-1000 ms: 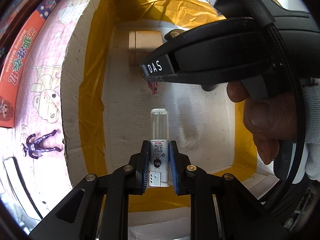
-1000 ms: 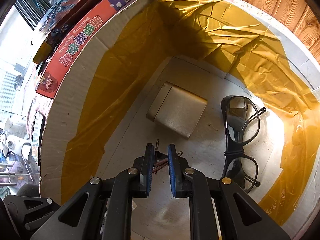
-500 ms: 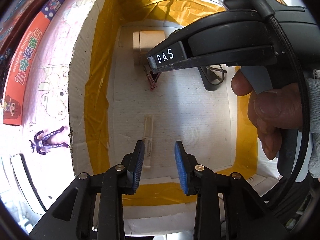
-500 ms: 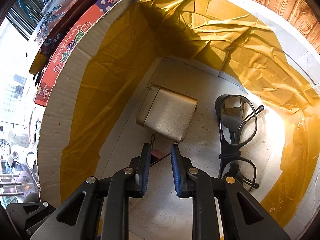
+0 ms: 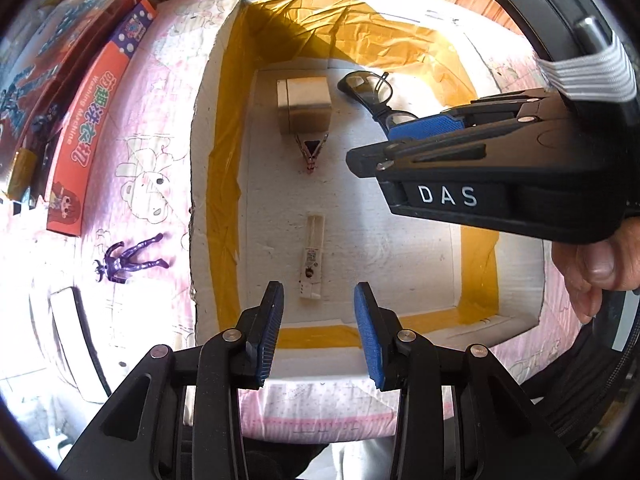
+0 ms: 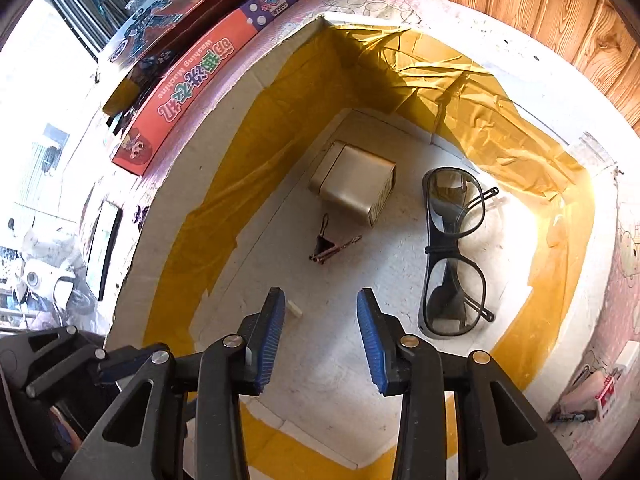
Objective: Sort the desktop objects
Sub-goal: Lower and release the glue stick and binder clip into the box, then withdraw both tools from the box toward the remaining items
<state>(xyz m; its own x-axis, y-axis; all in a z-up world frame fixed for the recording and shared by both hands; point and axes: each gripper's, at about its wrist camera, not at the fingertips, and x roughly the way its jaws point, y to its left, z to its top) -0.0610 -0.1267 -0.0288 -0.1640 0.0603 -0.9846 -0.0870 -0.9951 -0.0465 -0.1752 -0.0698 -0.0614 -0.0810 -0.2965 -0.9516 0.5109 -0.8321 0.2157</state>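
A cardboard box lined with yellow tape holds four things. A white tube with a clear cap lies on its floor, just beyond my left gripper. The left jaws are opening and nothing is between them. Farther in lie a black binder clip, a gold box and black glasses. My right gripper hangs above the floor short of the binder clip. Its jaws are opening too and hold nothing. The gold box and glasses lie beyond; only the tube's end shows.
An orange toy carton and darker cartons lie left of the box on a pink patterned cloth. A purple figure lies near the box's left wall. The right gripper body and a hand hang over the box's right side. A wood wall stands behind.
The left gripper let go of the white tube, which now lies on the box floor. The right gripper let go of the binder clip. Both opened and rose.
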